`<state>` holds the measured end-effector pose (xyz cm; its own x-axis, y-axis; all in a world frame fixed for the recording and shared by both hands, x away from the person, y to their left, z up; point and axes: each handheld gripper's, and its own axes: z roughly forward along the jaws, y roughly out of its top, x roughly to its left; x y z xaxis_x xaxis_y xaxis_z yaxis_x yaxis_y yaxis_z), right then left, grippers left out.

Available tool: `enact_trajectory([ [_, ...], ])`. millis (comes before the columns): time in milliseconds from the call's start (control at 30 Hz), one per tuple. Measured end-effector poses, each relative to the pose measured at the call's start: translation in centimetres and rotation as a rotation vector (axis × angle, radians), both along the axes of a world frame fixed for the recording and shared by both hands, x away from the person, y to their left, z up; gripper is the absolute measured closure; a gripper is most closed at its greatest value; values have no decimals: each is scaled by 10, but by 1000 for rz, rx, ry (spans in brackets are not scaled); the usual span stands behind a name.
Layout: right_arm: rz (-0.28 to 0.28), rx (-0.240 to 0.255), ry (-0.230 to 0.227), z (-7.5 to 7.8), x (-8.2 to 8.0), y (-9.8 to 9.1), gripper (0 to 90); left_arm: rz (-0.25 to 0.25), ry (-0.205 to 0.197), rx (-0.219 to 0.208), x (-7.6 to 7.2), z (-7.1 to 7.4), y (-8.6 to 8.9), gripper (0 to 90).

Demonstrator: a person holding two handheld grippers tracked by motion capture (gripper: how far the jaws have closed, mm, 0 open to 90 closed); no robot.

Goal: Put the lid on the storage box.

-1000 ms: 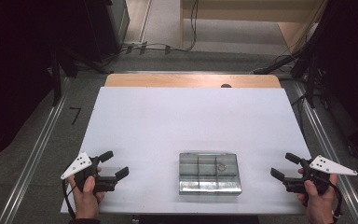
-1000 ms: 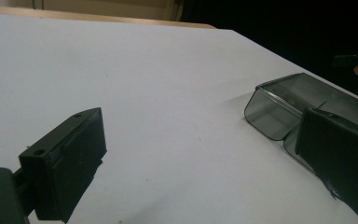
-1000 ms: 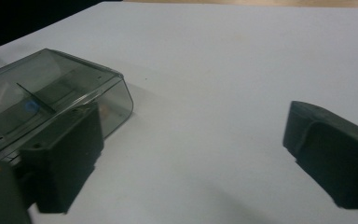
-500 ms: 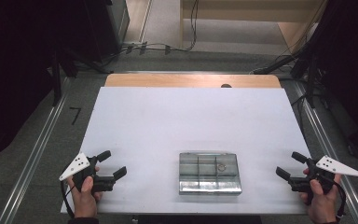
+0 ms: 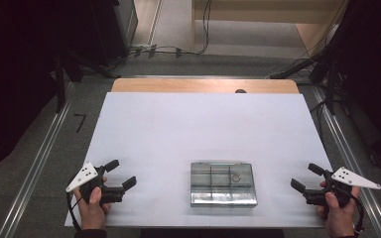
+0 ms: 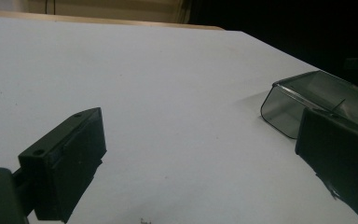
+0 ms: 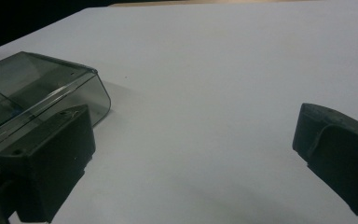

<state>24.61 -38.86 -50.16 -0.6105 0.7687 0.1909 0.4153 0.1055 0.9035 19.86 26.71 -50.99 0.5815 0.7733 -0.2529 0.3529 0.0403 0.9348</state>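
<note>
A clear plastic box (image 5: 222,183) with several compartments and a shut lid lies near the front edge of the white table (image 5: 203,134); a small ring-like item sits in its upper right compartment. My left gripper (image 5: 120,174) rests open at the front left corner, well left of the box, with nothing between its jaws. At the front right edge my right gripper (image 5: 306,177) is open and empty too. The box's corner (image 6: 289,105) appears at the right of the left gripper view, and the box (image 7: 32,93) lies at the left of the right gripper view.
A bare wooden strip (image 5: 203,85) runs along the table's far edge. Cables (image 5: 168,49) lie on the floor behind, and metal rails (image 5: 44,148) run along both sides. Dark equipment stands at the far left and far right.
The right gripper has drifted slightly toward the right edge and a little nearer the person. The left gripper has barely shifted. The box has not moved.
</note>
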Motion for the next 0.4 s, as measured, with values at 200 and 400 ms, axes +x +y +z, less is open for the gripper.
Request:
enact_trajectory([
  [200, -22, 42, 3, 0, 0, -5, 0, -8, 4, 37, 0, 0, -4, 9],
  [400, -27, 63, 18, -1, 3, -5, 0, -9, 9, 43, 2, -1, -5, 9],
])
